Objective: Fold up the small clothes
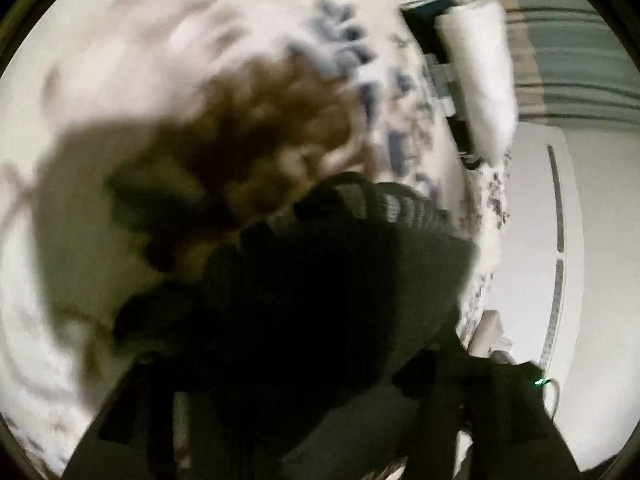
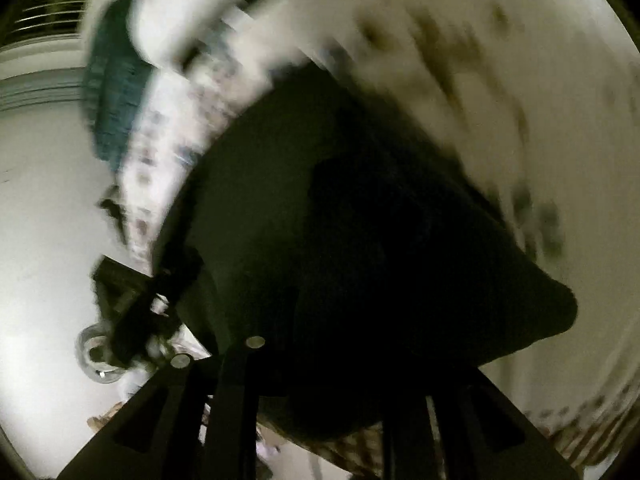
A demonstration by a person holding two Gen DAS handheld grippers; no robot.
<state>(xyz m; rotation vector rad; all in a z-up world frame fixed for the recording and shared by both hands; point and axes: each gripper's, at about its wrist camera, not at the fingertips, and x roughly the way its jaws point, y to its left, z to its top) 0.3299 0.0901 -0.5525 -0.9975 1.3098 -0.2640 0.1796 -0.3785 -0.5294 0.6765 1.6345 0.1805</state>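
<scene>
A dark garment [image 1: 320, 280] with a ribbed hem lies bunched on the white patterned bedspread [image 1: 140, 40] in the left wrist view. It covers the fingertips of my left gripper [image 1: 288, 360], so the jaws cannot be read. In the right wrist view the same dark garment [image 2: 360, 220] fills the middle and stays sharp against a smeared background. It hangs between the fingers [image 2: 236, 392] of my right gripper [image 2: 320, 368], which looks shut on it. The left gripper [image 2: 136, 308] shows at the garment's left edge there, and the right gripper [image 1: 500, 392] appears low right in the left view.
A brown patch [image 1: 272, 120] sits on the bedspread beyond the garment. A white rolled cloth [image 1: 484, 76] lies at the bed's far edge beside a teal item [image 2: 112, 92]. The pale floor [image 1: 600, 280] runs past the bed's edge.
</scene>
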